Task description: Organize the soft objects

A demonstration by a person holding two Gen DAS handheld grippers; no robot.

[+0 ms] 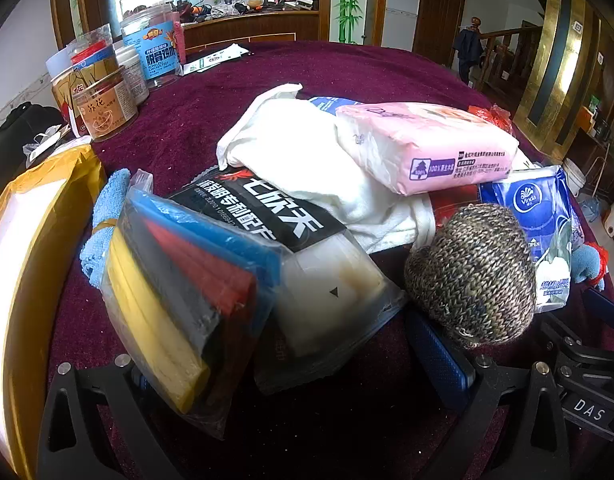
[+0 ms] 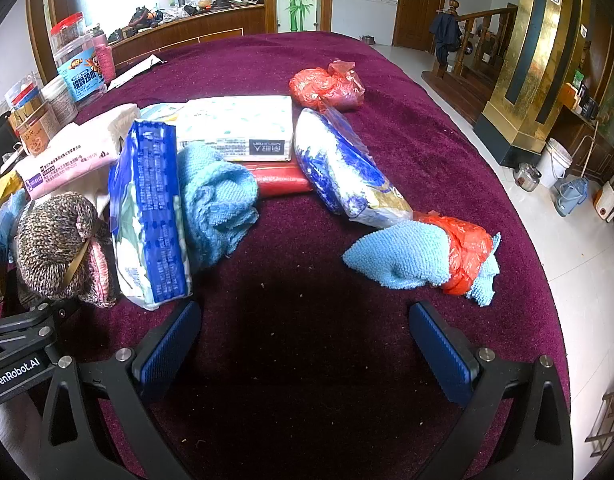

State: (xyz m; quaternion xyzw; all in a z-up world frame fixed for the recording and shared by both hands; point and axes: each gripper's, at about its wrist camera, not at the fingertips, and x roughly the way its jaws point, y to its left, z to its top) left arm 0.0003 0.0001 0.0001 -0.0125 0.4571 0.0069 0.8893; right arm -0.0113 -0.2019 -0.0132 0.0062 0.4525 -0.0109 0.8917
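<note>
In the left wrist view, the left gripper [image 1: 291,364] is spread wide around a clear bag of colored sheets [image 1: 187,288], likely for lifting. A knitted hat [image 1: 473,276] is crowded against it.

In the right wrist view, the right gripper [image 2: 303,348] is spread and nothing is held. A blue cloth [image 2: 403,258] lies near, beside a tissue pack [image 2: 151,212].

Left gripper [image 1: 299,364]: left finger hidden behind sponge pack [image 1: 187,300]. Yellow box [image 1: 23,280] cut off at 9 o'clock edge. Red pack [image 2: 281,180] mostly buried under tissue pack [image 2: 235,128].
</note>
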